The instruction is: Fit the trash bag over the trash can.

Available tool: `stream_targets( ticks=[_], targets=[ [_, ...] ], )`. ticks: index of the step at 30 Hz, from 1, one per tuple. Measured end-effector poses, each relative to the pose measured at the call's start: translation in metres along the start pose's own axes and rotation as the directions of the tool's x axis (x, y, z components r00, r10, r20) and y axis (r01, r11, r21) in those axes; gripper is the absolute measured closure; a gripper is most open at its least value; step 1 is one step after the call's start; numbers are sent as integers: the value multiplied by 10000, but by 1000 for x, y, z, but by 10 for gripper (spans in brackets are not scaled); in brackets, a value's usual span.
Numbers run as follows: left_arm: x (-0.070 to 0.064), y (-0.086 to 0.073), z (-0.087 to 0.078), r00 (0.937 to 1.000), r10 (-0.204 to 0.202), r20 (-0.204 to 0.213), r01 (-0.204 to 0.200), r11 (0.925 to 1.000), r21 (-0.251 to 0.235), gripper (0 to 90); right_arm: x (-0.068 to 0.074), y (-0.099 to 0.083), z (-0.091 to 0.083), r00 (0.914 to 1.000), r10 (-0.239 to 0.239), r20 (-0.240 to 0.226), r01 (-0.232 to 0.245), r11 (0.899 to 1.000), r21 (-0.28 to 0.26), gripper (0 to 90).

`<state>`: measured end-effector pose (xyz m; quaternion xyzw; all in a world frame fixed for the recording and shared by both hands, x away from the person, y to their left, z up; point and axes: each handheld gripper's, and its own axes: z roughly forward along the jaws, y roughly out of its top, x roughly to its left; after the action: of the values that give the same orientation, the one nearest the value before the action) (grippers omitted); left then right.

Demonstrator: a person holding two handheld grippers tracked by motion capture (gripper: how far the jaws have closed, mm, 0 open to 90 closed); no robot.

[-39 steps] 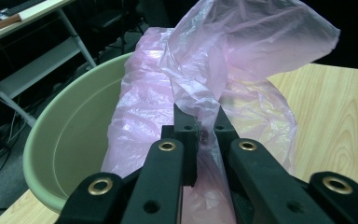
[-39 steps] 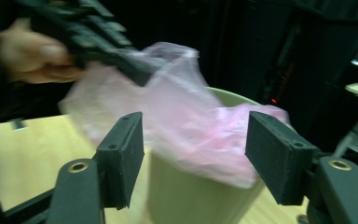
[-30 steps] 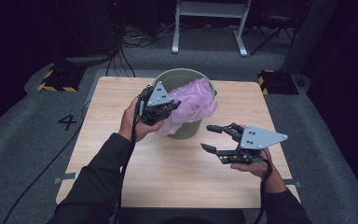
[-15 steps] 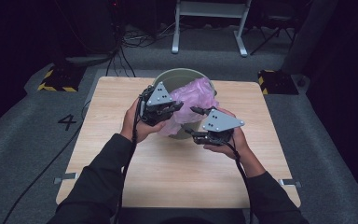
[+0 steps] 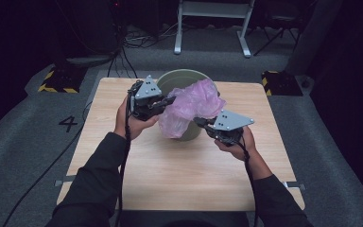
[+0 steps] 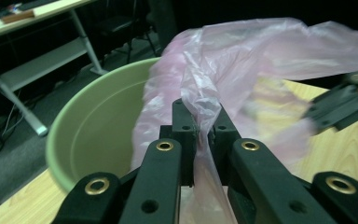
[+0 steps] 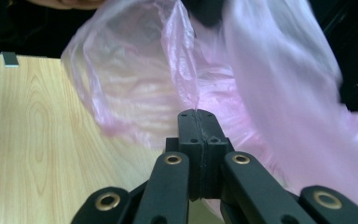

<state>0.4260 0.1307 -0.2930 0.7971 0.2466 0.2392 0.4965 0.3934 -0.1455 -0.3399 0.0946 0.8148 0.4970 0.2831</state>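
A thin pink plastic bag drapes over the near rim of a pale green bin at the back middle of the wooden table. My left gripper is at the bag's left edge, shut on a gathered fold of the bag, with the bin's inside just behind. My right gripper is at the bag's near right side, its jaws pressed together on a pleat of the film. The right gripper also appears blurred in the left gripper view.
The bag hangs down the bin's front to the tabletop. Grey carpeted floor surrounds the table, with a white table frame and cables behind. Bare wood lies between the bin and the near edge.
The right gripper, open at the table's right a second ago, has swung left to the bag and shut on it. The left gripper has held its grip in place.
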Motion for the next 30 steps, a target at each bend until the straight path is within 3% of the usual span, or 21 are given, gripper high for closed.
stream_targets(
  ticks=[5, 14, 20, 27, 30],
  targets=[
    [14, -5, -3, 9994, -310, -143, 308, 9995, -119, 826, -5, -11, -12, 9998, 180, 25, -180, 9998, 133, 900],
    [38, -16, -1, 9942, -574, -914, 594, 9980, 193, 842, -17, -35, -29, 9982, 546, 261, -555, 9979, 346, 900],
    [52, -30, 4, 9862, -1068, -1267, 1123, 9930, 367, 842, -21, -54, -28, 9968, 697, 385, -727, 9939, 831, 900],
    [70, -43, 15, 9733, -1444, -1785, 1537, 9873, 396, 846, -39, -72, -18, 9898, 1113, 889, -1227, 9831, 1360, 900],
    [77, -50, 22, 9700, -1596, -1834, 1700, 9845, 423, 842, -45, -78, -13, 9884, 1000, 1142, -1185, 9785, 1688, 900]
  ],
)
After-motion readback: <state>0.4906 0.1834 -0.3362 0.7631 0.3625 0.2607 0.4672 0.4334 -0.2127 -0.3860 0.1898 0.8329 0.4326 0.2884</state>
